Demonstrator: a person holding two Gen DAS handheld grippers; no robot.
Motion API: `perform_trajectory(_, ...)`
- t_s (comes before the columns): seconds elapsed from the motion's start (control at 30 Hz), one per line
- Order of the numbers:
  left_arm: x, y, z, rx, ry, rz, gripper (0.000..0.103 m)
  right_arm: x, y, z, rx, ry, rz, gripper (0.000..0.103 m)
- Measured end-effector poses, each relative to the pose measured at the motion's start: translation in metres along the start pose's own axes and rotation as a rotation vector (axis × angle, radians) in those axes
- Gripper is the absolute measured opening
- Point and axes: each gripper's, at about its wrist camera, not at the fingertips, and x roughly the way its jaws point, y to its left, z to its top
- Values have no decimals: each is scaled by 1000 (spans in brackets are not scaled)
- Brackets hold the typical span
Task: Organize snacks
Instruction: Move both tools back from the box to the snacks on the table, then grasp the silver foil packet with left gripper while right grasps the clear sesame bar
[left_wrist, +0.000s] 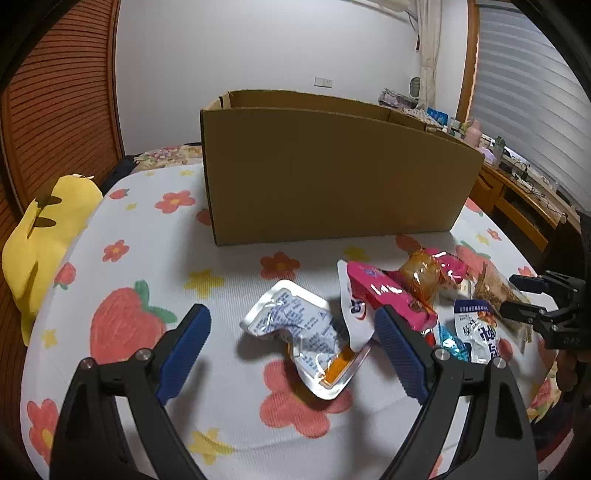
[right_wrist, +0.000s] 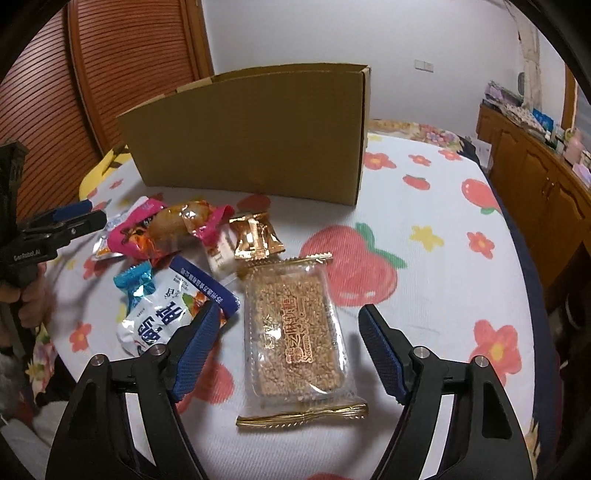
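Hovering over the snack pile on a flower-print bed cover, both claws empty, nothing boxed that I can see.

Left claw: jaws spread wide, nothing between the pads. Just ahead lies a crumpled white sauce tray, foil lid partly peeled, orange contents showing at one corner.

Right claw: jaws apart, straddling the clear-wrapped sesame bar, which lies flat between the fingers. Pads do not press on it.

Other snacks lie in a loose heap left of the bar: blue-and-white pouch, pink packet, gold wrapper. The pouch sits touching or just beside the right claw's left finger.

Cardboard box stands upright behind the pile, open at the top; interior not visible from here.

Risks, as judged:
- Closing on the sesame bar may catch the pouch edge too, dragging both.
- Slick film on the bar could slide out of the pads; hard squeezing may crumble the contents.
- The opened tray may leak orange sauce onto the cover if tilted or pinched.
- Soft bedding gives under pressure, so a downward push may bury the fingertips.
- Claws work close together; collision is possible.
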Motion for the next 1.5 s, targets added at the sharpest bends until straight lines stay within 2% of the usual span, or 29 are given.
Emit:
perform_trajectory(0.1, 1, 2, -2, -11, 15, -2, 91, 5, -1, 0, -6, 19, -15, 66)
perform_trajectory(0.2, 2, 4, -4, -21, 26, 0, 89, 11, -1, 1, -22, 37, -22, 51)
perform_trajectory(0.23, 2, 5, -5, -27, 31, 1, 87, 11, 0, 2, -30, 37, -31, 48)
perform_trajectory(0.27, 2, 6, -6, -37, 40, -6, 81, 12, 0, 3, -38, 38, -40, 45)
perform_trajectory(0.3, 2, 7, -6, -46, 51, -13, 77, 14, 0, 4, -46, 41, -43, 45)
perform_trajectory(0.37, 2, 9, -7, -63, 68, -28, 60, 16, 0, 8, -55, 42, -55, 45)
perform_trajectory(0.43, 2, 10, -7, -73, 82, -41, 54, 19, -4, 11, -50, 39, -64, 45)
perform_trajectory(0.57, 8, 12, -6, -111, 119, -77, 48, 23, -12, 15, -43, 28, -82, 45)
perform_trajectory(0.73, 19, 12, 1, -137, 144, -77, 48, 25, -16, 13, -24, 27, -68, 47)
perform_trajectory(0.83, 27, 12, 6, -142, 155, -65, 48, 27, -11, 12, -49, 31, -92, 47)
perform_trajectory(1.07, 36, 5, 10, -108, 153, -21, 50, 28, -12, 13, -43, 32, -87, 48)
perform_trajectory(1.5, 30, -1, 1, -53, 143, 6, 55, 28, -12, 13, -42, 32, -86, 49)
